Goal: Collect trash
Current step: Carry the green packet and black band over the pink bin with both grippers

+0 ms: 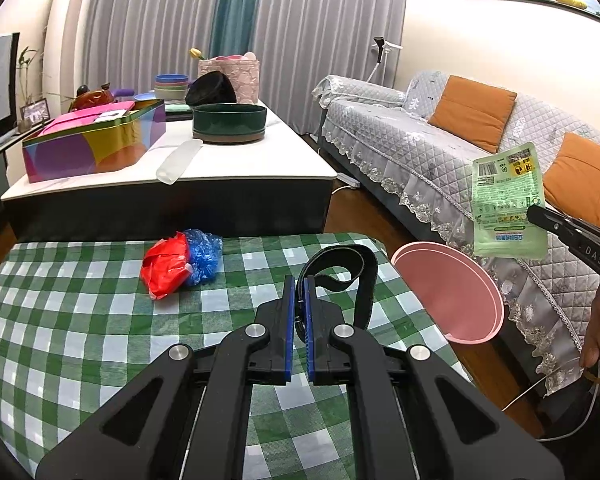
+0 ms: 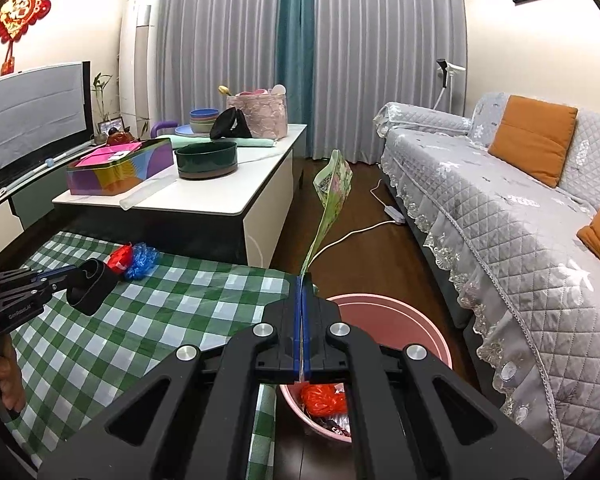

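Observation:
My left gripper (image 1: 299, 280) is shut on a curled black band (image 1: 342, 270), held just above the green checked table (image 1: 100, 320). My right gripper (image 2: 303, 278) is shut on the edge of a pale green printed wrapper (image 2: 334, 184), which stands up from the jaws over the pink bin (image 2: 396, 320). From the left wrist view that wrapper (image 1: 506, 208) hangs above the pink bin (image 1: 448, 288) at the table's right side. A red wad (image 1: 166, 266) and a blue plastic wad (image 1: 206, 254) lie together on the cloth. Orange trash (image 2: 324, 398) lies inside the bin.
A white coffee table (image 1: 220, 168) behind holds a colourful tin (image 1: 96, 140), a dark green bowl (image 1: 230, 122) and stacked dishes. A grey-covered sofa (image 2: 500, 208) with orange cushions runs along the right. A power strip and cable (image 2: 394, 214) lie on the dark floor.

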